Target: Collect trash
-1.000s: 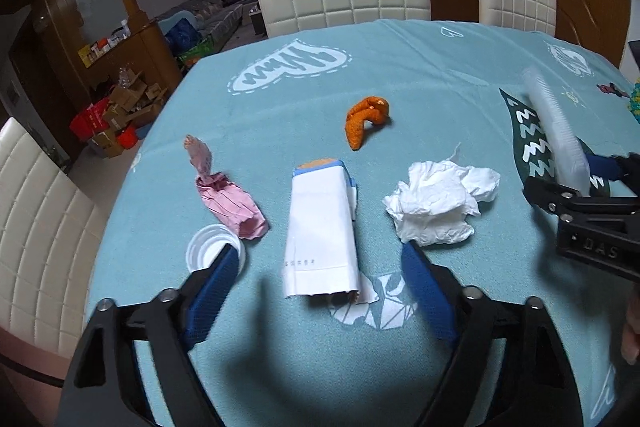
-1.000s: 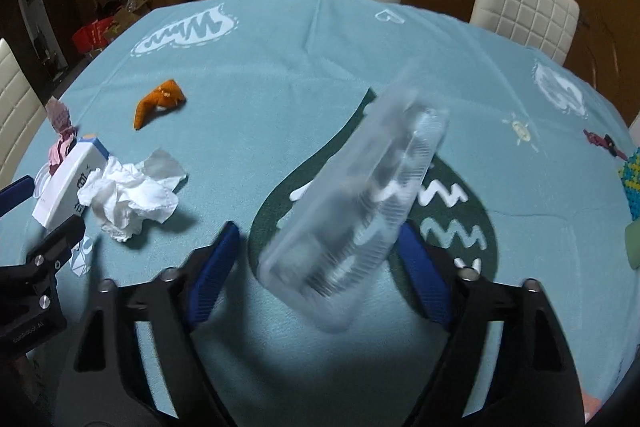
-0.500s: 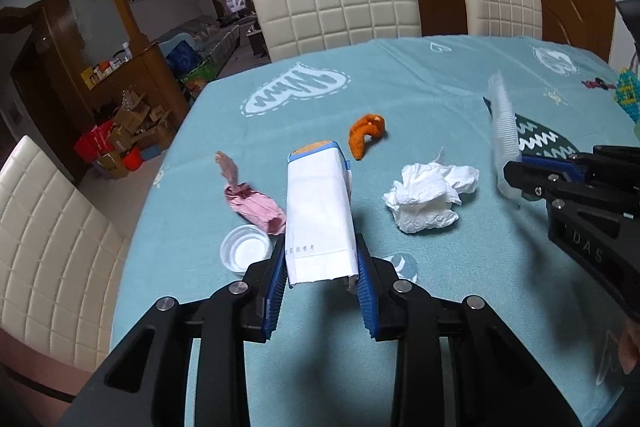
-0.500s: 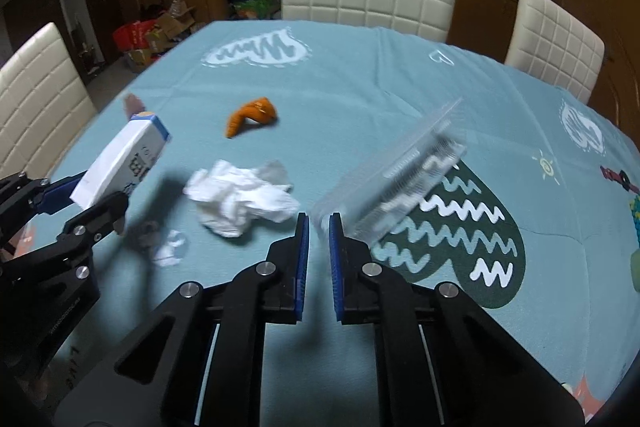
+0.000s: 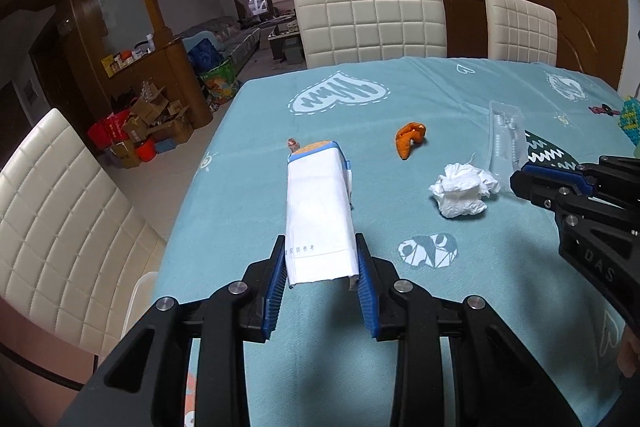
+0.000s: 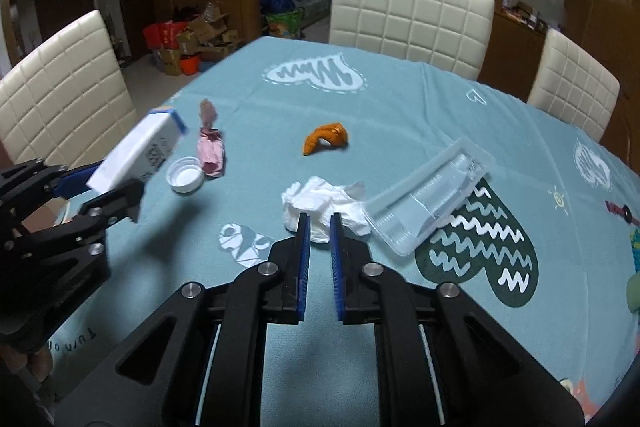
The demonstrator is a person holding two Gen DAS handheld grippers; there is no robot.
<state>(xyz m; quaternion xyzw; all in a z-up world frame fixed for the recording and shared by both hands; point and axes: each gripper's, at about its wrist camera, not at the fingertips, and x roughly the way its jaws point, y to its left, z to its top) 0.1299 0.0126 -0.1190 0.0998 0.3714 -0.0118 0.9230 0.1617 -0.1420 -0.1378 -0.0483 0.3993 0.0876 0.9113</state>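
We are in the pick-up step. The left gripper (image 5: 320, 243) is clamped on the lower end of a white carton (image 5: 318, 203). Its jaws have just been closing on the carton, and it hangs tilted clear of the table (image 5: 400, 87).

The right gripper (image 6: 319, 219) has its jaws drawn together. A clear plastic tray (image 6: 432, 195) sits at its one o'clock, right beside the tip. We cannot tell whether a thin clear edge of the tray is pinched or whether it lies free.

A crumpled tissue (image 6: 316, 197) lies at twelve o'clock from the right gripper. An orange peel (image 6: 326, 141) lies beyond the tissue, also towards twelve. A white cap (image 6: 185, 177) and a pink wrapper (image 6: 210, 151), just beside each other, lie at ten.

Next, we judge, the carton has to be carried to a bin or bag. Neither view shows one, so it must be found first.

In the left view the carton hides the cap and most of the wrapper, and the right gripper is cut off at three o'clock.
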